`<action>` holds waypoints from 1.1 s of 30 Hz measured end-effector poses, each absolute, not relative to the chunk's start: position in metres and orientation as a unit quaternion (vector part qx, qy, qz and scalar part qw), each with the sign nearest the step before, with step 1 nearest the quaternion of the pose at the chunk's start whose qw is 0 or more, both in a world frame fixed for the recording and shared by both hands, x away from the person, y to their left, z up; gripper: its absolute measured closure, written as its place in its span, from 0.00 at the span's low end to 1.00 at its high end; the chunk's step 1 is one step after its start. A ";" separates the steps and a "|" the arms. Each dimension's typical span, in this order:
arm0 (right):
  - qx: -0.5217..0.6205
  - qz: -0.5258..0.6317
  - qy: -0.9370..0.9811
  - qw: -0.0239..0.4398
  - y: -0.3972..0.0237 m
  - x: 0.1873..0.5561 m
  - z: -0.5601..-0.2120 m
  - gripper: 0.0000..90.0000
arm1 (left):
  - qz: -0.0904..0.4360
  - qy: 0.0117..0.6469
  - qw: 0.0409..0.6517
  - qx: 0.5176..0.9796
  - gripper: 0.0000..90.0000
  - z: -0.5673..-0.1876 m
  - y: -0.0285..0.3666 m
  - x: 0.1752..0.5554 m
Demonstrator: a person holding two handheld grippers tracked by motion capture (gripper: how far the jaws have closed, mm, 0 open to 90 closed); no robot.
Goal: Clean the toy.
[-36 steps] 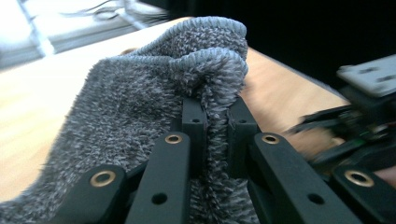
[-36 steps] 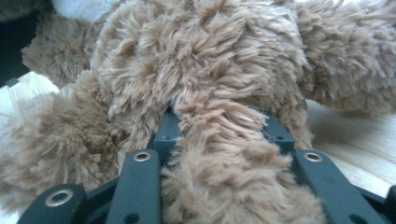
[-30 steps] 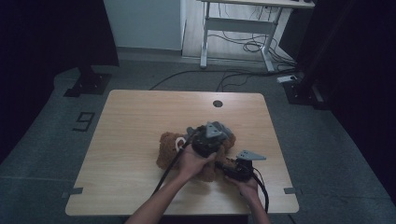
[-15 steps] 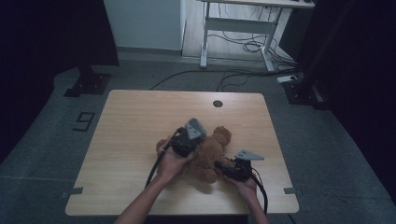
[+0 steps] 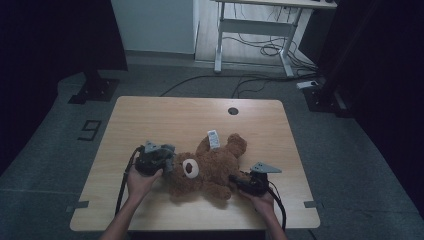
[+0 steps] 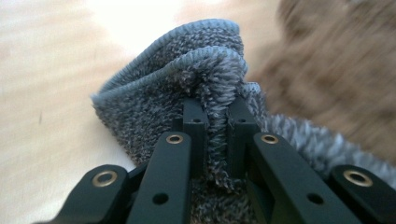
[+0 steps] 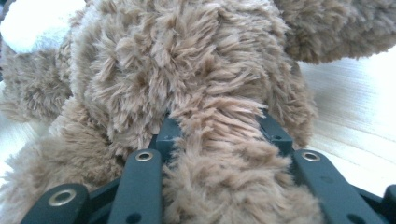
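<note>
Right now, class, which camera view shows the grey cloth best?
The left gripper view: the grey cloth appears close up, folded and pinched between the left tool's jaws. The high view shows just a small grey patch beside the teddy bear.

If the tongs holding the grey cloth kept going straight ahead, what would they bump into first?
Probably the teddy bear. The left tongs are shut on a folded grey cloth, and in the high view they point at the bear's head right beside them. Past the cloth, brown fur shows a bit to one side, so depth is unsure.
</note>
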State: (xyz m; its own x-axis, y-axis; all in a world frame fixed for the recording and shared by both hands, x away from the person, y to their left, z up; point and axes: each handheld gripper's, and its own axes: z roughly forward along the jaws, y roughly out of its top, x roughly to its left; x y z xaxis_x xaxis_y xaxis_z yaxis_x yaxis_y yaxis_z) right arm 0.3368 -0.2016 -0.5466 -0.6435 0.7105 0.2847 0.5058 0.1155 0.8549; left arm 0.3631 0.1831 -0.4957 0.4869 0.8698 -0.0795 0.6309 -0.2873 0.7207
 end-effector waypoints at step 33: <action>0.411 0.519 0.745 0.079 -0.197 0.332 -0.550 0.68 | 0.149 0.299 0.426 0.841 0.89 -0.438 -0.007 0.357</action>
